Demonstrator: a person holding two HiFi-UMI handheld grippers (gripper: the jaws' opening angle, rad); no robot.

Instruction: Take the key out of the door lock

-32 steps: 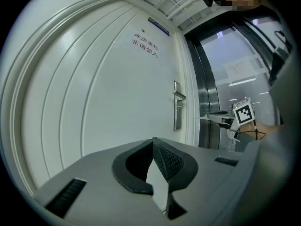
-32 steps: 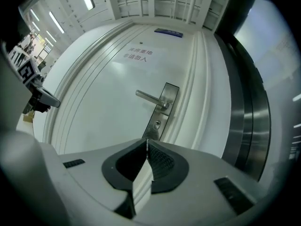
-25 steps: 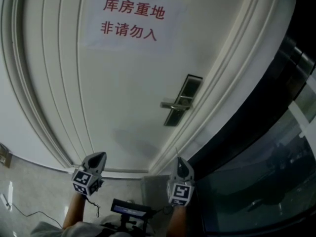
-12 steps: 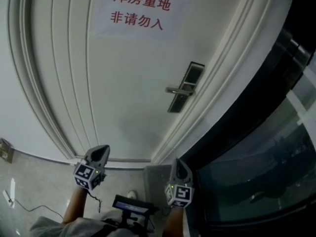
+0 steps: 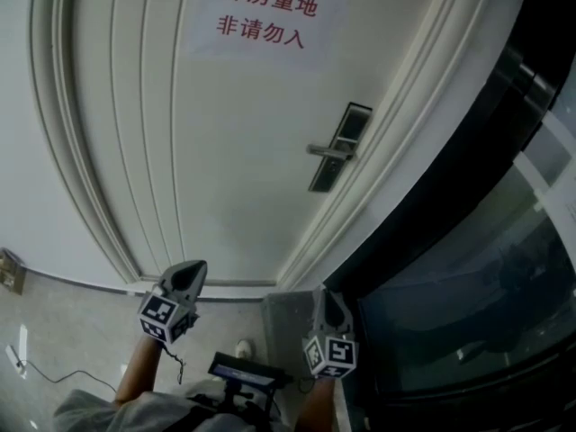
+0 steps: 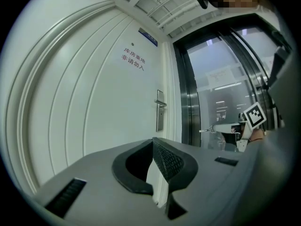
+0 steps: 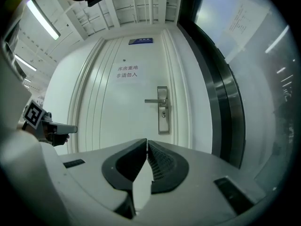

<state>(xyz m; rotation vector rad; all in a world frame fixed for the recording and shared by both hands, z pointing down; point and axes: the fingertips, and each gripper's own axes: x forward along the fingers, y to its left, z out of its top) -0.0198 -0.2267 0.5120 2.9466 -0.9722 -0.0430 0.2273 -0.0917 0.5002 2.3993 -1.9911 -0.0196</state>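
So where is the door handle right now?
In the head view the door handle sits right of centre on the white door, below and right of the red-lettered sign.

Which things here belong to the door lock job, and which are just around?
Job: door, lock plate, handle, left gripper, right gripper; both grippers are shut and empty. No key can be made out.
Just around: sign, glass wall.
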